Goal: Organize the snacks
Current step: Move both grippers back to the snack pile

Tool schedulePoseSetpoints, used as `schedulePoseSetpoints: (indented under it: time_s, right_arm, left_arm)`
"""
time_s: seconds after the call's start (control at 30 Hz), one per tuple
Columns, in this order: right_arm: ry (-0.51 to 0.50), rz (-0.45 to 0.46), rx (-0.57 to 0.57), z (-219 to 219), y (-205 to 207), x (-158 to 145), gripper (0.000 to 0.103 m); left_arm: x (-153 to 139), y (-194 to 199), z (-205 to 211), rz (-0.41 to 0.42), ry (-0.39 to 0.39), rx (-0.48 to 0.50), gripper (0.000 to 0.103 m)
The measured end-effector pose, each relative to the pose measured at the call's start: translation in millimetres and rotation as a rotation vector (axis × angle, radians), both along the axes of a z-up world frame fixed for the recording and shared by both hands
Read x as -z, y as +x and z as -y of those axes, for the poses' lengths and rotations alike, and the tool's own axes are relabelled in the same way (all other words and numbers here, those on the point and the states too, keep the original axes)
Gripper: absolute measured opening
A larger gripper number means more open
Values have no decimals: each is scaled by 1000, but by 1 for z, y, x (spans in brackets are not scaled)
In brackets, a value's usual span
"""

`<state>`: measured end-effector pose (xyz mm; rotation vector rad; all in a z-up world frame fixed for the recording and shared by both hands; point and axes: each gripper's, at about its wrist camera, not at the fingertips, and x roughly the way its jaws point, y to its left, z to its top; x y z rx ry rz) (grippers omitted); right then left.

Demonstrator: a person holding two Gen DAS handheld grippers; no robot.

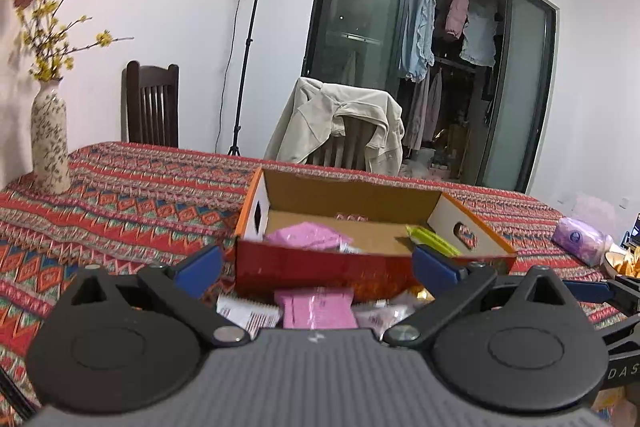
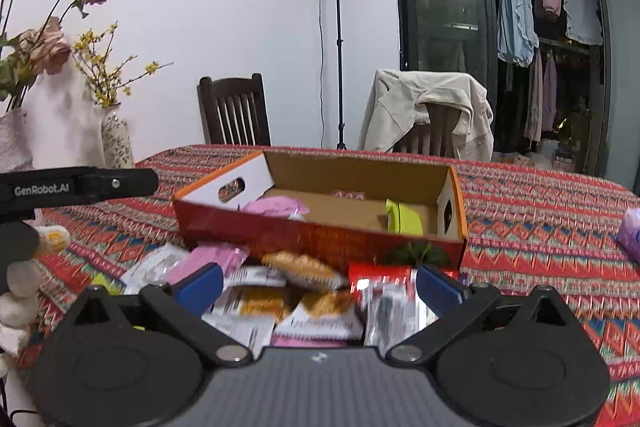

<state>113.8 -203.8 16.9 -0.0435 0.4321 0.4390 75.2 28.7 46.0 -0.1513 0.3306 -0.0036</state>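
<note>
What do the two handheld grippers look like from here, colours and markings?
Both match: the left gripper and right gripper have blue finger pads on black linkage arms with silver pivot bolts, two round black discs and a ribbed grey body with a small white logo. Seen side-on from the right wrist view, the left unit's black bar reads GenRobot.AI in white.

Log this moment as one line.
left hand-held gripper: open, empty | right hand-held gripper: open, over snack packets | cardboard box: pink packet, green packet inside

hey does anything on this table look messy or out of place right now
Yes. A loose heap of snack packets lies on the tablecloth in front of the cardboard box, overlapping at odd angles. Only a few packets are in the box.
</note>
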Motion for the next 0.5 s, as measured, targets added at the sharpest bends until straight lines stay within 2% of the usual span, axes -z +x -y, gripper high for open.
schedulePoseSetpoints:
  time_s: [0.23,0.5]
  right_arm:
    - [-10,-19,50,10,-10,15,103]
    - [-45,-53,137,19,5,26,103]
  left_arm:
    - [19,-14,-12,-43,-8,-22,103]
    - [25,-16,-18,-64,-14,-38,103]
